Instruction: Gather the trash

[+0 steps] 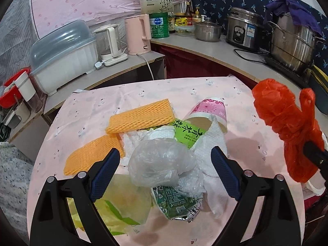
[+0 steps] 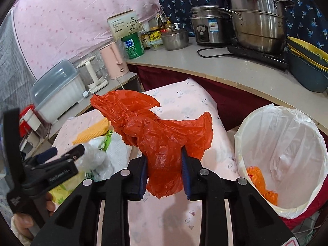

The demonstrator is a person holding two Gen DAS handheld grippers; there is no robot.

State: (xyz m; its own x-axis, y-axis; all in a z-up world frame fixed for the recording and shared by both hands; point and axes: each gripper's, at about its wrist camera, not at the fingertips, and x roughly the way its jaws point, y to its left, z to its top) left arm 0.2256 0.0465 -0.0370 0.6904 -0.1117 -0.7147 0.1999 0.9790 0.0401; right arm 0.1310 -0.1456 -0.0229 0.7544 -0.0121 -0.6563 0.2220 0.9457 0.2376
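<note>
A pile of trash lies on the pink-clothed table (image 1: 86, 110): a crumpled clear plastic bag (image 1: 162, 162), white paper towels (image 1: 213, 143), a green packet (image 1: 188, 133), a pink paper cup (image 1: 211, 110) on its side, and orange foam nets (image 1: 141, 116). My left gripper (image 1: 164, 164) stands open, its blue pads on either side of the clear bag without pressing it. My right gripper (image 2: 165, 164) is shut on a crumpled red plastic bag (image 2: 155, 131), lifted above the table; that red bag (image 1: 287, 127) also shows at the right of the left wrist view. A white-lined bin (image 2: 283, 147) stands to the right.
Orange trash (image 2: 260, 182) lies in the bin. A counter (image 1: 215, 51) behind carries steel pots (image 1: 295, 43), a rice cooker (image 1: 244, 30), a pink kettle (image 1: 139, 34), jars and a white lidded box (image 1: 63, 61). A yellow-green bag (image 1: 121, 207) lies near the table's front edge.
</note>
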